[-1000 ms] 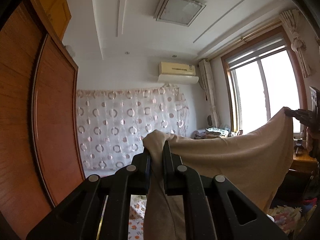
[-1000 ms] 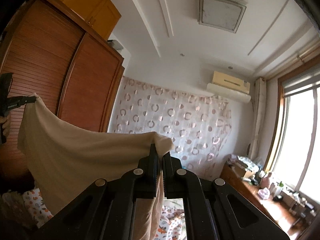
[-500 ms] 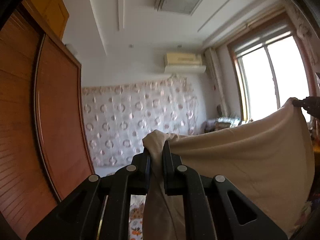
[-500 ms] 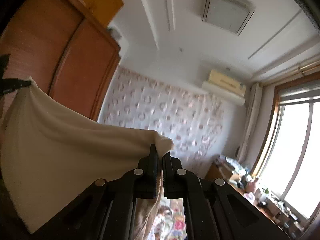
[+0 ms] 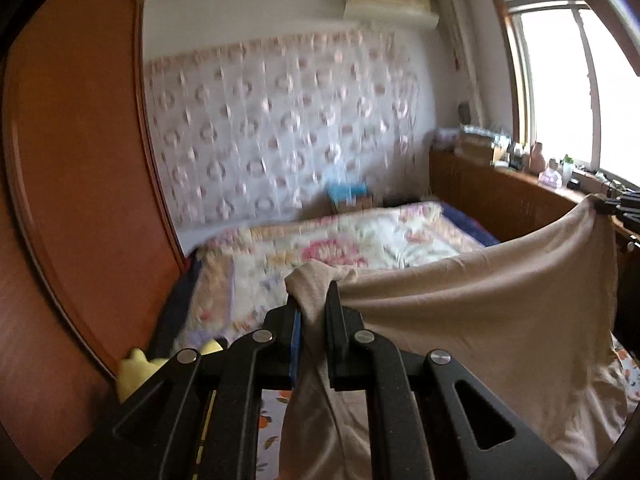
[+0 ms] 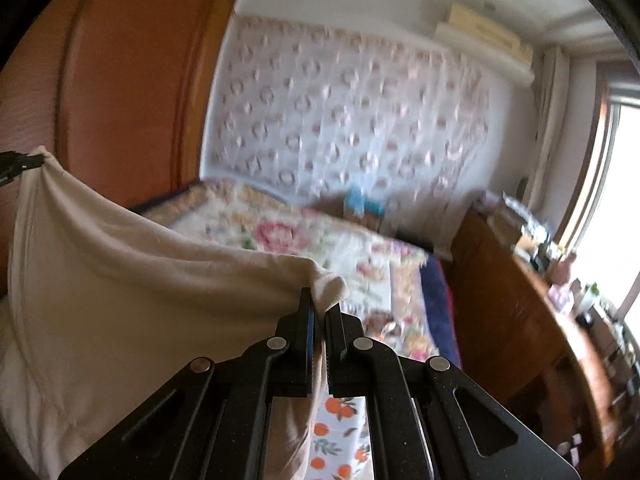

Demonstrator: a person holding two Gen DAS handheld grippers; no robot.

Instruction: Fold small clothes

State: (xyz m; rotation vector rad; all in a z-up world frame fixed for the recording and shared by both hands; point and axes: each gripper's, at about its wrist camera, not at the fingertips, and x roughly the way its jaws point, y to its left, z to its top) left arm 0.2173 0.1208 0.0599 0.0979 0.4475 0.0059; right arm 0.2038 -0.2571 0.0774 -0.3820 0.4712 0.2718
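Both claws dropped w/ views tipped from ceiling to bed. Left claw & right claw each clamped a corner of the beige garment. Only left view showed yellow item beside its claw.

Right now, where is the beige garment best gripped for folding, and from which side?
At its two top corners, from above. The beige garment hangs stretched between the left gripper and right gripper, both pinching bunched corner fabric, so the body drops flat.

Left gripper, right gripper: black slotted jaws, silver rivets, blue pads
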